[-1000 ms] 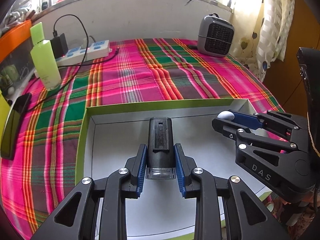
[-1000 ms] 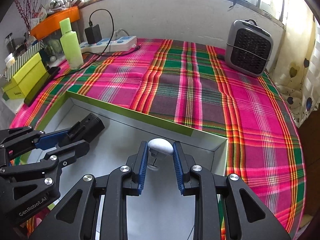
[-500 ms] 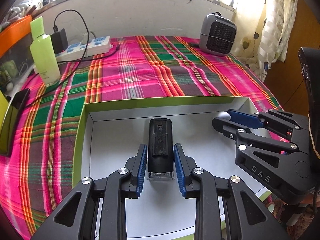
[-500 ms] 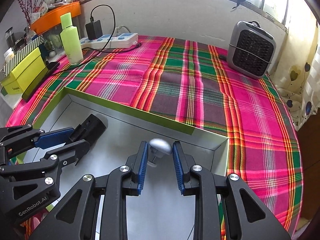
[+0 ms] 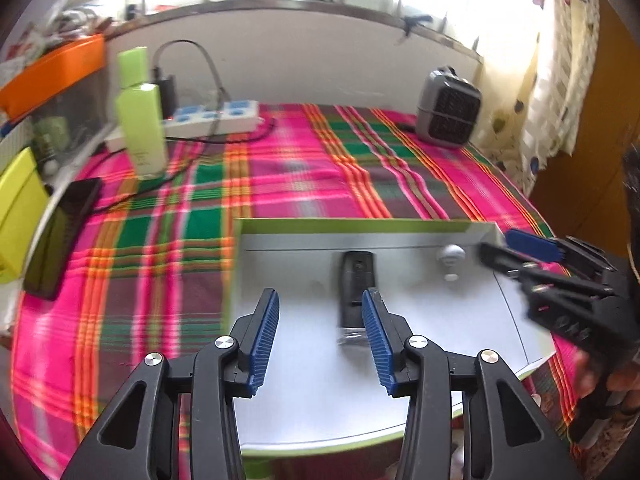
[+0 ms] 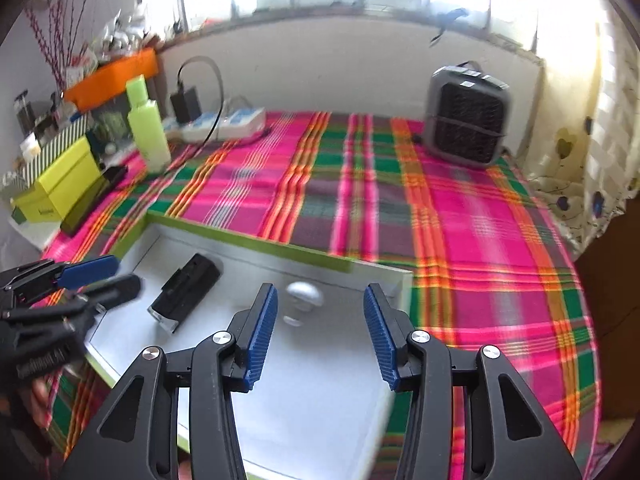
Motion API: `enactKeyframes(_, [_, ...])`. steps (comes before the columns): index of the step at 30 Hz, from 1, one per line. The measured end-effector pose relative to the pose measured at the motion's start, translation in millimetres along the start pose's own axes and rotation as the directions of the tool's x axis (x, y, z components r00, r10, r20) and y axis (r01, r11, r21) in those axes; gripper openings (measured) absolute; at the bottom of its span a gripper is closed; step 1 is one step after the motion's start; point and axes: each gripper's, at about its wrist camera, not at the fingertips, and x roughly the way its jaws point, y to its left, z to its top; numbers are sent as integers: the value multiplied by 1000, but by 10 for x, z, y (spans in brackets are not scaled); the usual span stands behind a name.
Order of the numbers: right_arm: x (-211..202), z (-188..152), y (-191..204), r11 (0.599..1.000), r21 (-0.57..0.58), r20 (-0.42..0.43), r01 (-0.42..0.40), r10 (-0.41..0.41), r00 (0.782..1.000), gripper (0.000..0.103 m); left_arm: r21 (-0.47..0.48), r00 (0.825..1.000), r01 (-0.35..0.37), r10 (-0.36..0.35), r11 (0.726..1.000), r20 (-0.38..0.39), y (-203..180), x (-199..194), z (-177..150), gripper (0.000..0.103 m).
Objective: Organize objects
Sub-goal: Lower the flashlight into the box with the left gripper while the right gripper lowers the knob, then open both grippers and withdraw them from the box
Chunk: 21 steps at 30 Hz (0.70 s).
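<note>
A shallow box with a green rim (image 5: 352, 224) and white floor sits on the plaid cloth. In it lie a black oblong device (image 5: 356, 284) and a small white knob-shaped object (image 5: 451, 256). My left gripper (image 5: 319, 336) is open and empty, raised above the box, with the black device just past its right finger. My right gripper (image 6: 318, 330) is open and empty, raised above the box, with the white object (image 6: 304, 294) ahead between its fingers. The black device (image 6: 186, 294) and the box rim (image 6: 248, 240) also show in the right wrist view.
On the cloth stand a green bottle (image 5: 140, 120), a white and blue power strip (image 5: 216, 118) with a black charger, and a grey fan heater (image 6: 466, 120). A black phone (image 5: 60, 236) and yellow box (image 6: 56, 184) lie at the left. A curtain (image 5: 552, 80) hangs right.
Both grippers opened and let go: the black device and the white object now lie on the box floor. Both grippers rose and pulled back from the box.
</note>
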Motion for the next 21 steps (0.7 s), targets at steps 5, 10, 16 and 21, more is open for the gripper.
enactKeyframes(5, [-134, -98, -308, 995, 74, 3, 68, -69, 998, 46, -67, 998, -63, 63, 996, -2, 310, -53, -26, 42])
enactKeyframes(10, [-102, -226, -483, 990, 131, -46, 50, -44, 998, 46, -118, 997, -64, 59, 991, -47, 454, 7, -114, 42])
enactKeyframes(16, [-79, -325, -463, 990, 137, -63, 12, -3, 998, 46, -139, 993, -77, 64, 987, -99, 479, 82, -237, 42])
enactKeyframes(21, [-39, -393, -432, 992, 124, -89, 8, 3, 996, 46, -161, 992, -76, 58, 984, -112, 522, 48, -364, 42])
